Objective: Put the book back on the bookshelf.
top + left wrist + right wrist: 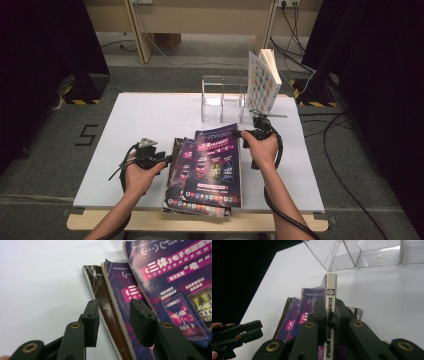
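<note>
Magazine (330, 315) spine reads "SCIENCE FICTION WORLD", clamped in right gripper (329, 315).

A white worktop (145, 130) carries a fanned stack of purple magazines (200, 200) near its front edge. A clear plastic rack (222, 100) stands at its far edge, holding an upright book (264, 80).

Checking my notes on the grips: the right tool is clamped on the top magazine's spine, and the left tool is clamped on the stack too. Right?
Not quite. The left tool is open, touching nothing, as the left gripper view shows. The right tool does clamp the top magazine by its spine.
</note>
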